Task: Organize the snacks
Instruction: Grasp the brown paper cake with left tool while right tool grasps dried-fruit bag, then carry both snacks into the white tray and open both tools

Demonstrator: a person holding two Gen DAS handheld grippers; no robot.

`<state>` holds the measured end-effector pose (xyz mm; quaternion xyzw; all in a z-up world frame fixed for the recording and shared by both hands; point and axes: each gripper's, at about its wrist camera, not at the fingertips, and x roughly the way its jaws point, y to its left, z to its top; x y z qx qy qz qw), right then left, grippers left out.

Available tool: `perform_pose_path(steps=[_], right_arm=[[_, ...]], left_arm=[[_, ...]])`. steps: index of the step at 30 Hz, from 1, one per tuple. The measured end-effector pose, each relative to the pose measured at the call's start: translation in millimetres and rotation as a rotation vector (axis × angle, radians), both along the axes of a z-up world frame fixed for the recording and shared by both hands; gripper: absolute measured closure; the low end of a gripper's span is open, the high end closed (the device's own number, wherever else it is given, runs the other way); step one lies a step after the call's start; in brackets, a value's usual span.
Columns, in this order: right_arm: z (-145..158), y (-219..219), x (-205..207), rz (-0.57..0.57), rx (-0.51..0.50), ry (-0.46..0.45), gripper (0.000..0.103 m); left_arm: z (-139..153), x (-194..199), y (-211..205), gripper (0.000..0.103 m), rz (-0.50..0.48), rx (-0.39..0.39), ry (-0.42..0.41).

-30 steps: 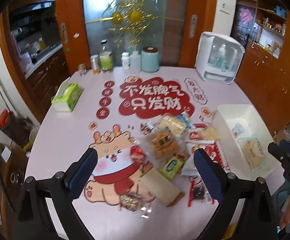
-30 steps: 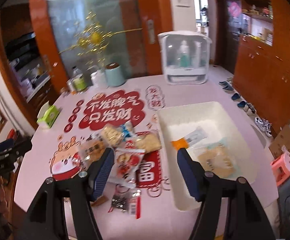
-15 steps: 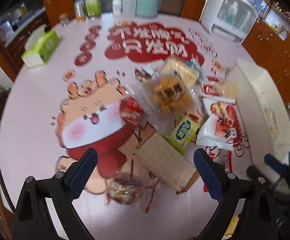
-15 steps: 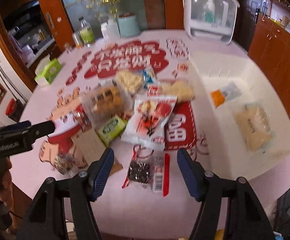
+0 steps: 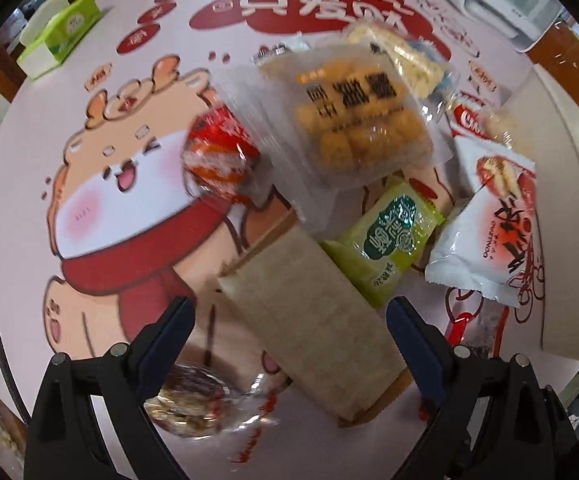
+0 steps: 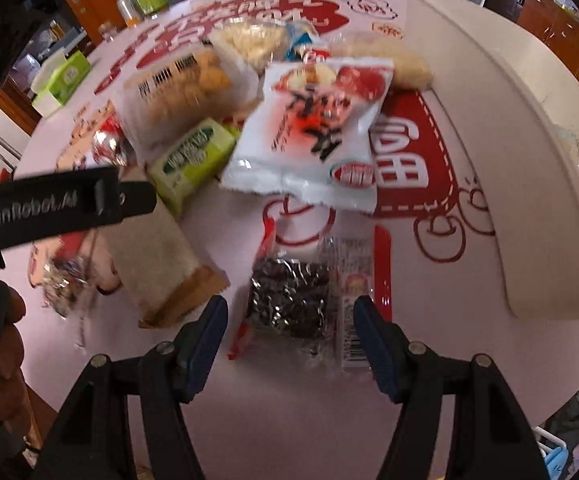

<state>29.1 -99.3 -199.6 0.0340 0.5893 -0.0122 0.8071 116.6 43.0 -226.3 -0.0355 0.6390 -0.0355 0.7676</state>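
A heap of snacks lies on the pink printed tablecloth. My left gripper (image 5: pixel 289 320) is open, pointing steeply down, with a brown paper packet (image 5: pixel 309 320) between its fingers; the pads are clear of it. Beside that packet lie a green packet (image 5: pixel 389 236), a white-and-red bag (image 5: pixel 489 224), a clear tray of yellow puffs (image 5: pixel 353 116), a red wrapped sweet (image 5: pixel 217 156) and a clear nut packet (image 5: pixel 193 400). My right gripper (image 6: pixel 289 320) is open over a dark snack in clear wrap (image 6: pixel 293 300). The white-and-red bag (image 6: pixel 313 132) lies just beyond it.
A white bin (image 6: pixel 509 160) stands along the right of the table, its wall close to the right gripper. A green tissue box (image 5: pixel 61 36) sits at the far left. Bottles and jars line the far edge. The left gripper (image 6: pixel 49 204) and a hand (image 6: pixel 1 340) fill the right view's left side.
Both grippers have dropped toward the table and tipped downward. The snacks now loom large, with the brown packet under the left gripper and the dark snack under the right. Neither gripper's opening has changed.
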Motion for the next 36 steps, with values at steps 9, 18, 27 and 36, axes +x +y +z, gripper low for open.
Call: perform_pose_path(steps=[9, 18, 27, 36], right_arm=[[4, -4, -2, 0.037, -0.046, -0.022, 0.058], [5, -5, -2, 0.053, -0.051, -0.026, 0.062], [22, -5, -7, 0.050, -0.027, -0.071, 0.063], [76, -13, -13, 0.061, -0.012, -0.188, 0.063]], left_arm=[[-18, -4, -24, 0.007, -0.057, 0.064, 0.053], [-7, -32, -30, 0.036, -0.187, 0.059, 0.023], [26, -52, -12, 0.044, -0.175, -0.027, -0.037], [102, -70, -15, 0.044, -0.218, -0.050, -0.199]])
